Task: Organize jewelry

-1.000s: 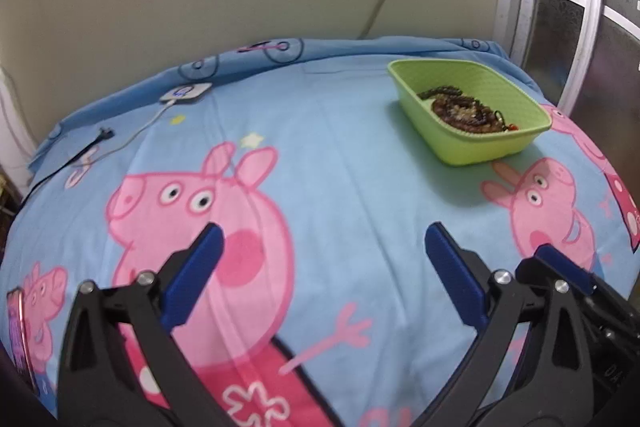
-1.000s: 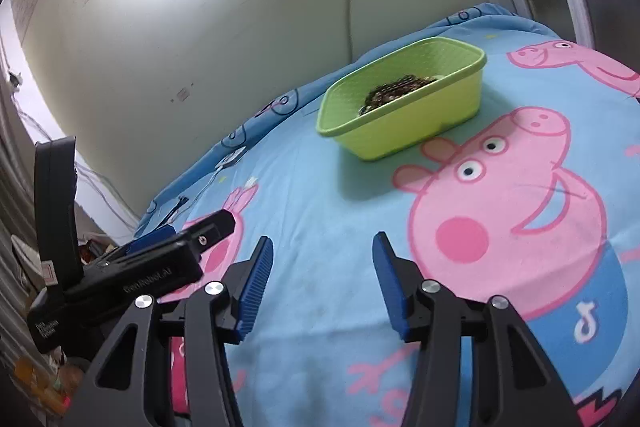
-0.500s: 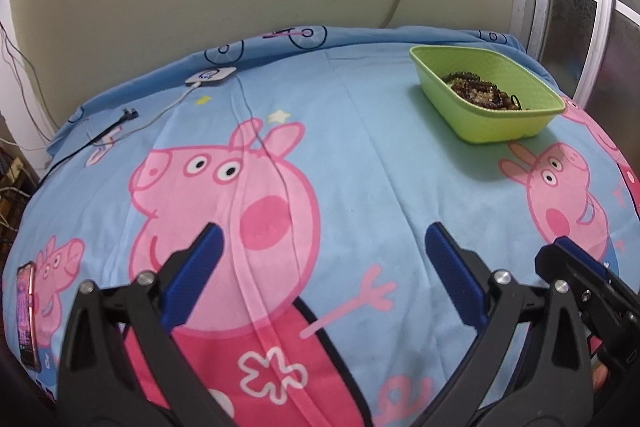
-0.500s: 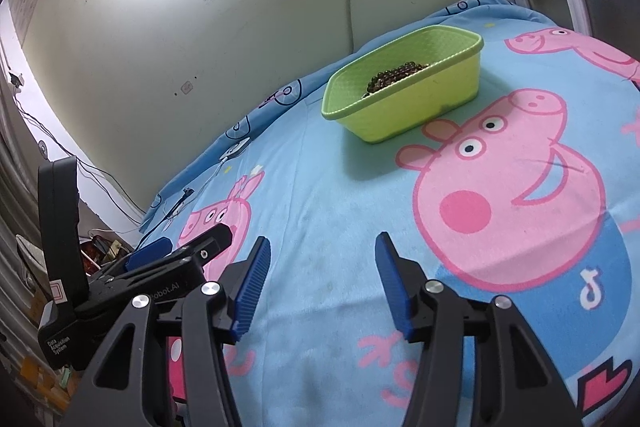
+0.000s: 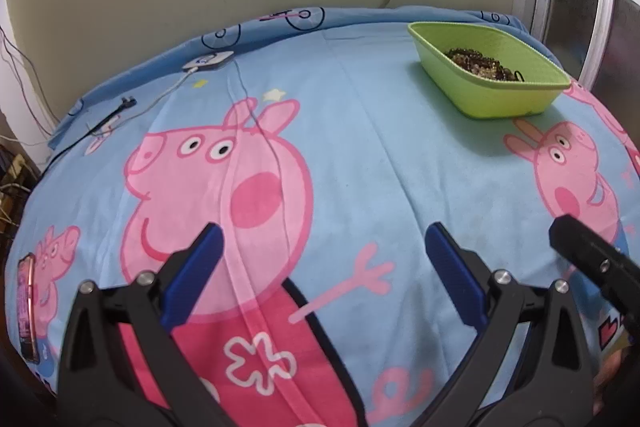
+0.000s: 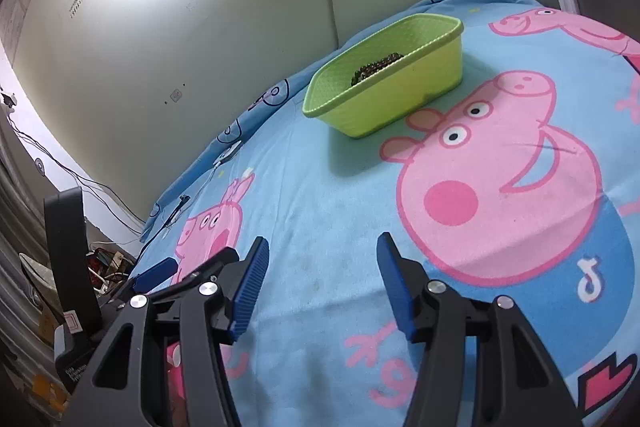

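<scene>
Through my left wrist camera, the green basket [image 5: 490,75] sits far ahead and to the right of my left gripper [image 5: 322,269], its long axis running away rightward, the beaded jewelry [image 5: 478,63] heaped inside; my jaws are spread wide, holding nothing, low over the bedsheet [image 5: 360,155]. Through my right wrist camera, the green basket [image 6: 384,99] lies ahead of my right gripper [image 6: 320,279], slightly to the right, which I judge nearer; these fingers also gape empty, tilted down over the sheet
</scene>
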### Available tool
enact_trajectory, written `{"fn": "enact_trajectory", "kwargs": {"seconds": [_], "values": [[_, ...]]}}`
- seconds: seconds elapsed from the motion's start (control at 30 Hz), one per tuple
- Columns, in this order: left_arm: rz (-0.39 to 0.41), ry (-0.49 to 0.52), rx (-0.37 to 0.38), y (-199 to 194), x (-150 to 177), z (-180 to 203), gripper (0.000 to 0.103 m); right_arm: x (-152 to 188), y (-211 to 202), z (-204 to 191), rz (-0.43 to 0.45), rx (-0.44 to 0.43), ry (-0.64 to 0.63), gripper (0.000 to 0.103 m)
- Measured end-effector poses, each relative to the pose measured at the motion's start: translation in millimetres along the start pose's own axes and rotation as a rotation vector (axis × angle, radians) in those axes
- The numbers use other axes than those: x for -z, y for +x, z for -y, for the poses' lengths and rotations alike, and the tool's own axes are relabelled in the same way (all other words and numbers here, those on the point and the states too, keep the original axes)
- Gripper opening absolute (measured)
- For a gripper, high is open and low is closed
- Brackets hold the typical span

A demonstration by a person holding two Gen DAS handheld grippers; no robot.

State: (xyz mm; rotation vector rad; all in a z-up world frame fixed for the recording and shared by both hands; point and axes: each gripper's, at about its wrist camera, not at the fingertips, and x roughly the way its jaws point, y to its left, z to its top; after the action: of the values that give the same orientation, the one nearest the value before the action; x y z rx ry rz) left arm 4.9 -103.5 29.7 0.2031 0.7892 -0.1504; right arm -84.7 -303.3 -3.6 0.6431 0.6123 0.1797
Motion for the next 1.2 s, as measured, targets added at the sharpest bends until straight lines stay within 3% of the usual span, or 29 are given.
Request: {"fn": "enact_trajectory", "kwargs": {"seconds": [0.43, 0.63, 0.87, 1.2], "values": [[0.006, 0.062, 0.001, 22.1, -24.9, 11.3, 0.097, -28.0, 6.4, 17.7, 0.055, 0.054, 0.031, 0.040], [-0.037, 0.063, 0.045, 51.0, -40.4, 19.4, 0.097, -44.5, 18.2, 31.5, 0.064, 0.110, 0.051, 0.040], [-0.059, 0.095, 0.063, 66.7, -41.3, 32.5, 0.097, -45.6, 29.0, 35.6, 0.048, 0.125, 0.049, 0.041], [-0.025, 0.107, 0.045, 61.0, -37.1, 33.7, 0.097, -42.7, 30.4, 30.1, 0.044, 0.115, 0.028, 0.041]]}}
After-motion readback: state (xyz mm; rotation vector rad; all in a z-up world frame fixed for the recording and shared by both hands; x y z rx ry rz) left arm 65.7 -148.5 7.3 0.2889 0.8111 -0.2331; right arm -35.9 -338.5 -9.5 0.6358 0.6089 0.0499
